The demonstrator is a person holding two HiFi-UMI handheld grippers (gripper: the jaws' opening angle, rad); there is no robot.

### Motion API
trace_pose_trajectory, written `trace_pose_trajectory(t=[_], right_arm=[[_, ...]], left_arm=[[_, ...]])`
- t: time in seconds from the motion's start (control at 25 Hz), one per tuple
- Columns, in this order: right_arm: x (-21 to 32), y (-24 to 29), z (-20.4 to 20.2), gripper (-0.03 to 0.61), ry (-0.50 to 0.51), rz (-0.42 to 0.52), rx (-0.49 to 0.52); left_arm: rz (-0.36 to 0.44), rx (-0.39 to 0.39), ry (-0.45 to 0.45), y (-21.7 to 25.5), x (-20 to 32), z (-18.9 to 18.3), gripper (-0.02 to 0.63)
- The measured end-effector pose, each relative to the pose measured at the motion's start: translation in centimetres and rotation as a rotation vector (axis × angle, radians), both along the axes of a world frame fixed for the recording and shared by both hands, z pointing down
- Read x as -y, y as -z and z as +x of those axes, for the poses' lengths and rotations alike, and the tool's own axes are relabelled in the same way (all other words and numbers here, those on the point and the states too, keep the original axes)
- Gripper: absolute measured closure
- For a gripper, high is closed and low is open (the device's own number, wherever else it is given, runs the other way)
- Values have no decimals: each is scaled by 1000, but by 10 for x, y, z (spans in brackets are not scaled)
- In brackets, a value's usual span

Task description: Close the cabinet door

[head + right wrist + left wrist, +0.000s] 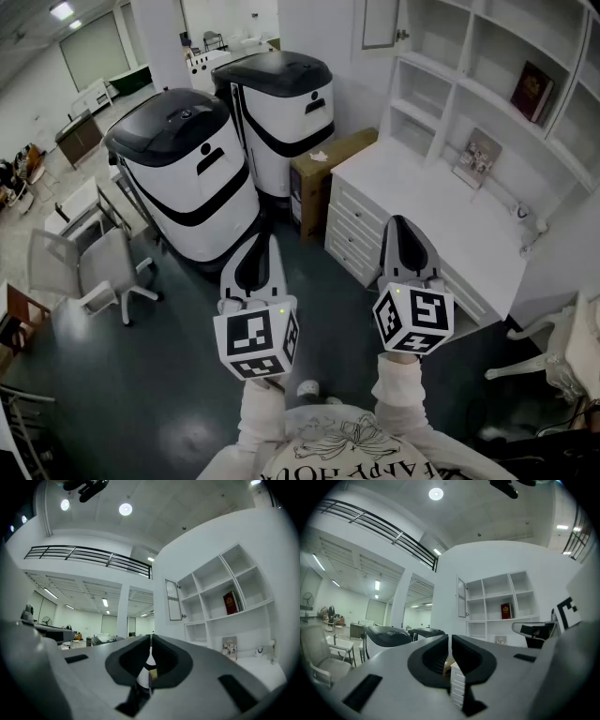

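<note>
1. The cabinet door (pixel 380 23) hangs open at the upper left end of the white shelves (pixel 487 84), above the desk (pixel 441 202). It stands swung out from the shelf front and is seen nearly edge-on in the left gripper view (pixel 461 597).
2. The door looks like a thin, stiff, framed panel on hinges. It is probably light and should swing freely with a gentle push. A hard shove could make it slam or bounce back.
3. There is a small knob (pixel 184 616) on the door's free edge, but gripping it is likely unnecessary. Pressing flat on the outer face near that edge, far from the hinges, should give the most leverage.
4. The left gripper (pixel 266 240) is clenched, its jaws together with nothing between them. It is held low in front of the person, well apart from the door.
5. The right gripper (pixel 404 221) is also clenched and empty. It hovers over the front edge of the desk, nearer the shelves than the left one is.
6. The door sits high and ahead of both grippers. The right one probably has the shorter reach, up and forward.
</note>
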State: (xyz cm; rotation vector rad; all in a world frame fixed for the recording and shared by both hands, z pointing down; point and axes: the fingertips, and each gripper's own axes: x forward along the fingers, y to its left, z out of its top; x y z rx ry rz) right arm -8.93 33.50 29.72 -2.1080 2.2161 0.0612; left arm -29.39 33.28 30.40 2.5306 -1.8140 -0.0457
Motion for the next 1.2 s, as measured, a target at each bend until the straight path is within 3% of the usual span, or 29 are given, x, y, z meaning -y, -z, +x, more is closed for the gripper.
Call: trace_pose_trajectory(t=[1.2], right_arm=[[60, -16, -27, 565, -47, -19, -1]], left_arm=[[-14, 22, -27, -14, 64, -37, 589]])
